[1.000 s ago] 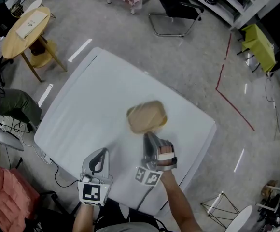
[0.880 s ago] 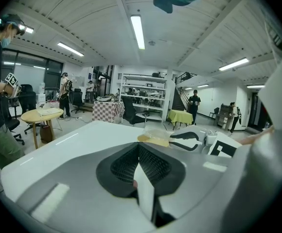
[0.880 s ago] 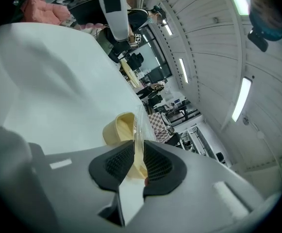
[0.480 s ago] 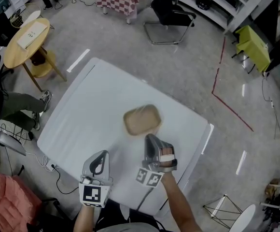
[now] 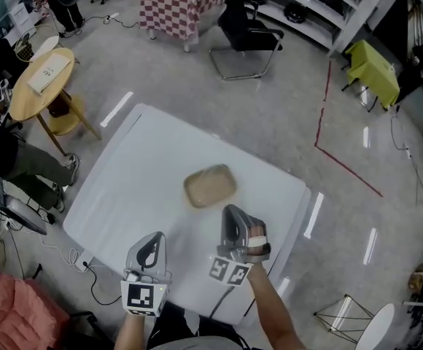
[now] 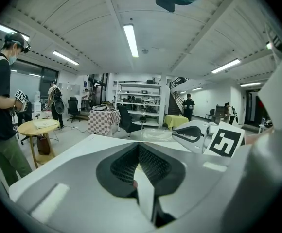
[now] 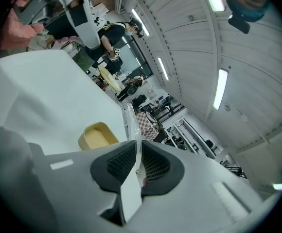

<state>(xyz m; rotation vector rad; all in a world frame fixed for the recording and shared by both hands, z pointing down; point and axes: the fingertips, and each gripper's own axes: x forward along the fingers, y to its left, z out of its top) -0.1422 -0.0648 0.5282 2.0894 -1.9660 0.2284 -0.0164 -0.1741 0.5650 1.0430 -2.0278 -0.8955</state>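
Observation:
A tan oblong container lies open in the middle of the white table. My right gripper hovers just near of it, shut on the edge of a thin clear plastic lid that stands up out of the jaws. The right gripper view has the container down and to the left of the right gripper. My left gripper sits shut and empty over the table's near edge, left of the right one. In its own view the left gripper faces the right gripper's marker cube.
A round wooden table and a person are off the table's left side. Beyond the far edge stand a checked-cloth table, a black chair and a yellow-green table. Red tape lines the floor.
My right gripper has drawn back and up from the container with the clear lid in its jaws, so a gap has opened between them. The left gripper has stayed shut.

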